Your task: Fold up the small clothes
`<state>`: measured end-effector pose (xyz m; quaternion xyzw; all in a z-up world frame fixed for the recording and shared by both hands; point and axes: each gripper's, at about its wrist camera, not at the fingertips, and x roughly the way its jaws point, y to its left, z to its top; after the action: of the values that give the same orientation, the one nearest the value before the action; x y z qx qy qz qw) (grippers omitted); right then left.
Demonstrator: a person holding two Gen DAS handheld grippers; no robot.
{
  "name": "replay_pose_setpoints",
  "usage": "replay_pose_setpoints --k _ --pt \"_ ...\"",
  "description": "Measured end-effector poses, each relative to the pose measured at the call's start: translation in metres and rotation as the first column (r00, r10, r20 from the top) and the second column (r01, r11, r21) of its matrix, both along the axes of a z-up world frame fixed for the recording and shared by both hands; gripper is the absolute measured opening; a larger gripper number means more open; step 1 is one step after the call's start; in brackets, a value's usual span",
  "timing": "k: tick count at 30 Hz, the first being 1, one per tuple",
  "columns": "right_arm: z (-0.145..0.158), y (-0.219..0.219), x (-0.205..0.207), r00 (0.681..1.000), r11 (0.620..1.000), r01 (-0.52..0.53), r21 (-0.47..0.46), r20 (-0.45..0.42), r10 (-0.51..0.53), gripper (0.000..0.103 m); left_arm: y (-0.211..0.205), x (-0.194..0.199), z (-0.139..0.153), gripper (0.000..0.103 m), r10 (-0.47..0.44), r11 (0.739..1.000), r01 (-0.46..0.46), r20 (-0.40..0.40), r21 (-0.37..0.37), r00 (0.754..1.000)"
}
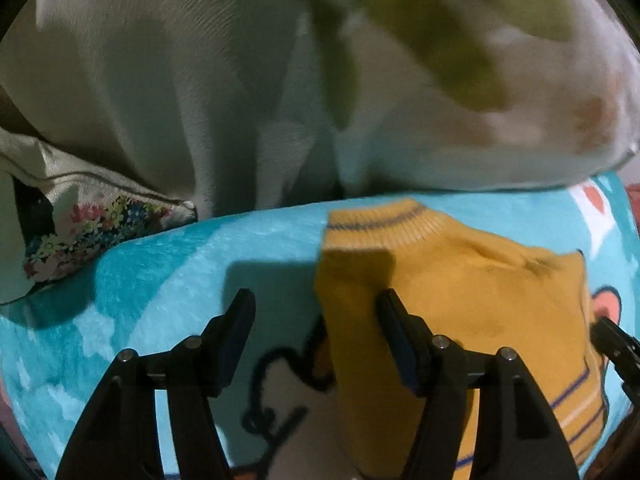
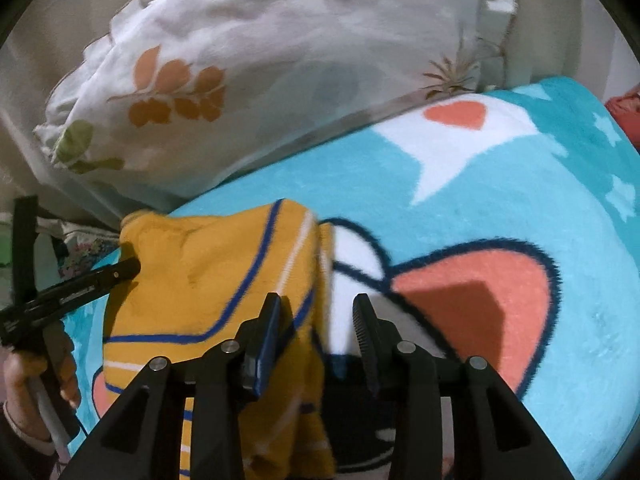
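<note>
- A cream cloth edged with a small flower print [image 1: 100,220] is seen at nine o'clock in the left wrist view, lying on the near edge of the blanket.
- A turquoise plush blanket printed with a cartoon figure [image 1: 160,264] is spread under everything; its white speech bubble with a coral heart [image 2: 460,136] is found at one o'clock in the right wrist view.
- The left gripper [image 1: 316,336] is held over the blanket with its jaws open and nothing pressed between the pads; one finger [image 1: 236,332] is above bare blanket, the other [image 1: 396,336] is over the sweater's left edge.
- A small mustard-yellow knitted sweater with blue and white stripes [image 1: 460,280] is laid on the blanket, from the centre towards four o'clock in the left wrist view, its ribbed neckband towards twelve.
- A white pillow with orange and green leaf print [image 2: 240,80] is rested against the blanket's far edge, at eleven o'clock in the right wrist view.
- The right gripper [image 2: 318,336] is held with its jaws parted; the sweater's right edge hangs just beside the left pad [image 2: 268,340], and no clamping is seen.
- The left gripper appears at nine o'clock in the right wrist view, held by a hand [image 2: 24,392].
</note>
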<state>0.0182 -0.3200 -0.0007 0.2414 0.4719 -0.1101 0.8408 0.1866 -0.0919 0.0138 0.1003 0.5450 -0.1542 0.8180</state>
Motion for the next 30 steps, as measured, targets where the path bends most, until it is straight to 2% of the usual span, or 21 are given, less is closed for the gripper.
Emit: replay_pose_setpoints --k 6,9,11,14,18,19,20,22,26,30 --pt "0.008 -0.017 -0.007 0.999 0.999 0.049 -0.016 -0.001 -0.049 0.044 0.026 -0.003 0.019 0.065 0.044 0.994 -0.046 -0.021 -0.1 0.999" --pt "0.019 -0.018 -0.008 0.997 0.997 0.071 0.025 0.027 -0.072 0.044 0.037 -0.029 0.034 0.065 0.041 0.987 -0.046 -0.033 -0.156 0.999" --pt "0.03 -0.01 -0.011 0.997 0.997 0.048 0.061 0.059 -0.052 0.044 0.043 -0.053 0.038 0.065 0.014 0.982 -0.023 -0.049 -0.185 0.999" --pt "0.036 0.013 -0.025 0.997 0.997 -0.017 0.077 0.073 0.011 0.044 0.04 -0.091 0.031 0.065 -0.047 0.986 0.039 -0.042 -0.165 0.998" --pt "0.021 0.041 -0.046 0.998 0.997 -0.069 0.023 0.01 0.069 0.044 0.035 -0.13 0.017 0.066 -0.116 0.984 0.111 -0.024 -0.141 0.993" --pt "0.015 0.048 -0.054 0.997 0.997 -0.076 -0.009 -0.009 0.076 0.047 0.034 -0.136 0.015 0.066 -0.118 0.984 0.115 -0.017 -0.136 0.993" --pt "0.011 0.051 -0.059 0.997 0.997 -0.078 -0.026 -0.019 0.077 0.053 0.036 -0.145 0.015 0.066 -0.113 0.984 0.11 -0.018 -0.14 0.993" --pt "0.005 0.056 -0.076 0.998 0.998 -0.064 -0.03 -0.031 0.063 0.058 0.04 -0.151 0.013 0.066 -0.109 0.981 0.102 -0.037 -0.164 0.993" --pt "0.001 0.05 -0.102 0.999 0.999 -0.032 0.003 -0.025 0.032 0.063 0.05 -0.163 0.009 0.067 -0.088 0.977 0.075 -0.057 -0.199 0.994" --pt "0.001 0.048 -0.119 0.999 0.999 -0.031 0.02 -0.017 0.031 0.064 0.053 -0.182 -0.002 0.068 -0.06 0.981 0.044 -0.081 -0.191 0.995"
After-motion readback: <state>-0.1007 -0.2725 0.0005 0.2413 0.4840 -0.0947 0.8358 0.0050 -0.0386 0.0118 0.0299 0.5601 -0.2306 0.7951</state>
